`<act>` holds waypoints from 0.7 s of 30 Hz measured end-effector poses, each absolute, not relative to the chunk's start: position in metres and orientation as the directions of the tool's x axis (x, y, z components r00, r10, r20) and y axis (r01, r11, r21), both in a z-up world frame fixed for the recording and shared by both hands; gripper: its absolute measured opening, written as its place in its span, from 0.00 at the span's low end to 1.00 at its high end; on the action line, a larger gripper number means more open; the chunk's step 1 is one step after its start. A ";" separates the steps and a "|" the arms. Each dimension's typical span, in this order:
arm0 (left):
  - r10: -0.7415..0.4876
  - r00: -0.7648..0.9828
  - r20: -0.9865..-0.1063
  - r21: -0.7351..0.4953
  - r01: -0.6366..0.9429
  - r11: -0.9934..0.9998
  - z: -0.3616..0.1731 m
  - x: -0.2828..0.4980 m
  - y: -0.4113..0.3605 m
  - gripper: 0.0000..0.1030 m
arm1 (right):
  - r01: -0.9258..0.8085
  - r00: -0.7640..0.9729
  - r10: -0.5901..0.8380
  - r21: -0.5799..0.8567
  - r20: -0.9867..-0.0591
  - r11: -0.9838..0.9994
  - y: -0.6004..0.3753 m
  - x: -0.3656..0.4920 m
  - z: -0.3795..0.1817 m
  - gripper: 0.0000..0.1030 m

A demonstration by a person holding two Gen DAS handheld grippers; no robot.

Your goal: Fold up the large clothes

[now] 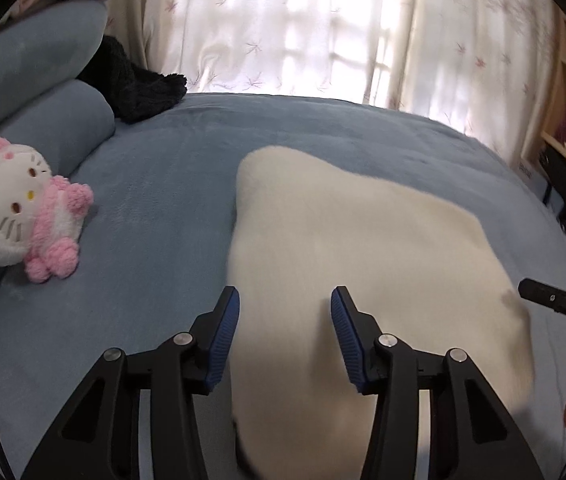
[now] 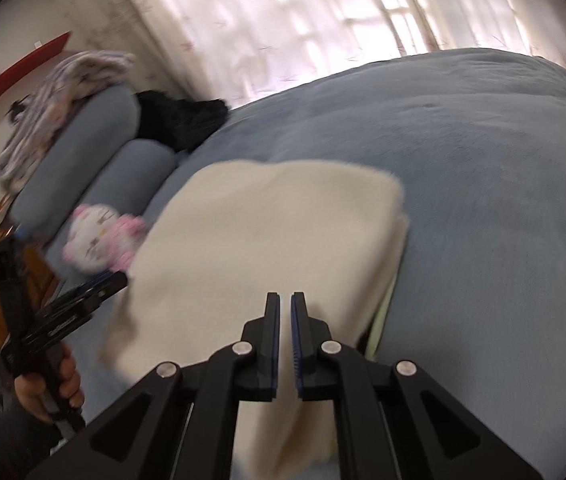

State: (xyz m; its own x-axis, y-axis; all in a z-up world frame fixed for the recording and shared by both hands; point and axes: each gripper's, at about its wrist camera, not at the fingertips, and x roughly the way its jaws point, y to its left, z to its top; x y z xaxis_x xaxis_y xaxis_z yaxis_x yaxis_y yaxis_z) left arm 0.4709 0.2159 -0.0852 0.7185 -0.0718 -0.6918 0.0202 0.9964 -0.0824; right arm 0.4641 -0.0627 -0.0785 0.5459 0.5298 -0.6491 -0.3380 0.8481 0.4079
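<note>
Bottom of frame, the right gripper (image 2: 285,300) is pinched nearly closed over the cream garment (image 2: 259,248), can't tell if it's got fabric. The left gripper (image 1: 285,300) gapes wide, empty, over the garment mid-frame on the blue bed (image 1: 155,208). If right slips, folded layers flop apart.

The left black two-finger tool with blue ribbed pads (image 1: 285,320) has its fingers spread wide apart, with nothing between them. The right black two-finger tool with blue ribbed pads (image 2: 285,320) has its fingers almost together, only a thin gap between the pads, and nothing visible in it. In the right wrist view, the person's left hand (image 2: 49,384) grips the handle of the left tool
</note>
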 end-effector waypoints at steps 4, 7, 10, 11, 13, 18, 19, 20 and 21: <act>-0.082 0.708 -0.702 -0.070 0.046 0.996 -0.089 0.438 0.208 0.43 | -0.361 0.499 0.532 0.394 -0.684 0.845 -0.055 0.432 -0.091 0.20; -0.052 0.650 -0.758 -0.065 0.004 0.998 -0.112 0.438 0.214 0.43 | -0.316 0.489 0.497 0.386 -0.717 0.867 -0.060 0.423 -0.115 0.20; -0.111 0.628 -0.770 -0.182 -0.050 0.982 -0.125 0.438 0.232 0.46 | -0.262 0.475 0.469 0.389 -0.744 0.883 -0.072 0.417 -0.133 0.26; -0.113 0.630 -0.769 -0.188 -0.053 0.981 -0.125 0.438 0.233 0.46 | -0.252 0.465 0.487 0.417 -0.739 0.873 -0.078 0.416 -0.138 0.30; -0.091 0.635 -0.767 -0.153 -0.045 0.987 -0.123 0.436 0.227 0.46 | -0.230 0.456 0.515 0.463 -0.726 0.856 -0.089 0.414 -0.140 0.32; -0.039 0.645 -0.764 -0.094 -0.051 0.994 -0.114 0.427 0.212 0.47 | -0.218 0.476 0.493 0.445 -0.728 0.869 -0.097 0.403 -0.127 0.33; -0.034 0.644 -0.764 -0.090 -0.054 0.994 -0.111 0.424 0.210 0.47 | -0.217 0.478 0.490 0.442 -0.729 0.870 -0.099 0.400 -0.125 0.33; -0.033 0.643 -0.765 -0.089 -0.054 0.995 -0.109 0.422 0.211 0.48 | -0.213 0.480 0.483 0.436 -0.733 0.874 -0.100 0.398 -0.121 0.33; -0.031 0.639 -0.768 -0.086 -0.055 0.995 -0.106 0.419 0.210 0.50 | -0.209 0.479 0.479 0.434 -0.735 0.876 -0.103 0.395 -0.120 0.33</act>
